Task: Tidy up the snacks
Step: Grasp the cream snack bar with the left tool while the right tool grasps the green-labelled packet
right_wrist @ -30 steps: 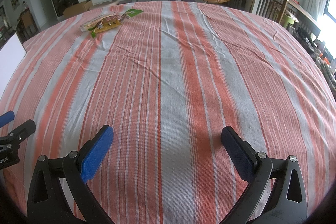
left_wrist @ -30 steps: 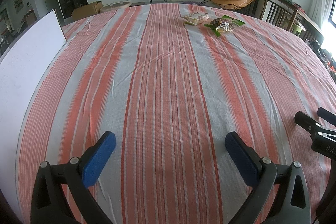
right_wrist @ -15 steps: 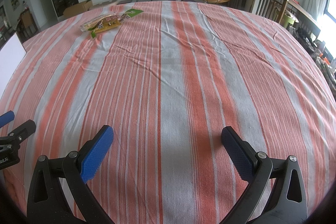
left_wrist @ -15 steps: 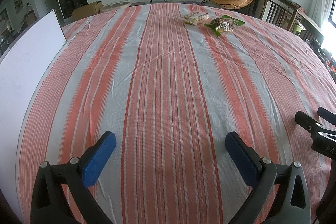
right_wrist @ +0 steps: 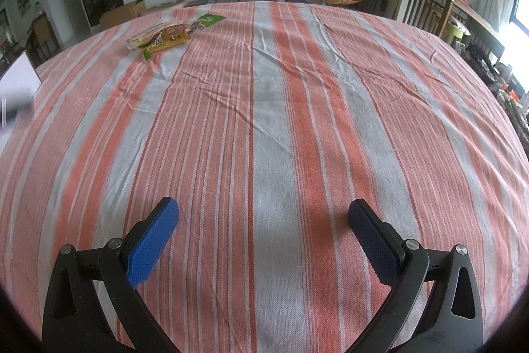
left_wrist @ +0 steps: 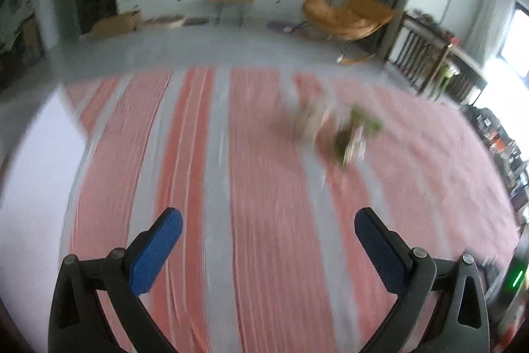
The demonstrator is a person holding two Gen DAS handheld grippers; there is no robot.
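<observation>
Two snack packets (right_wrist: 172,33), touching.

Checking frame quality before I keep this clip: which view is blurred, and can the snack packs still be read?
Left wrist view: motion-smeared, snack packs just streaks, though the left claw stays sharp. Right wrist view: crisp, snack packs legible on the striped cloth, edges bent by fisheye.

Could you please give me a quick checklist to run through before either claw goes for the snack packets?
1. Left claw open, empty: ok.
2. Right claw open, empty: ok.
3. Snack packets lying together at the far end of the cloth: ok.
4. Cloth between right claw and packets free of obstacles: ok.
5. Left view sharp enough to aim: not ok, blurred.
6. Where the packets should go: cannot tell.
</observation>
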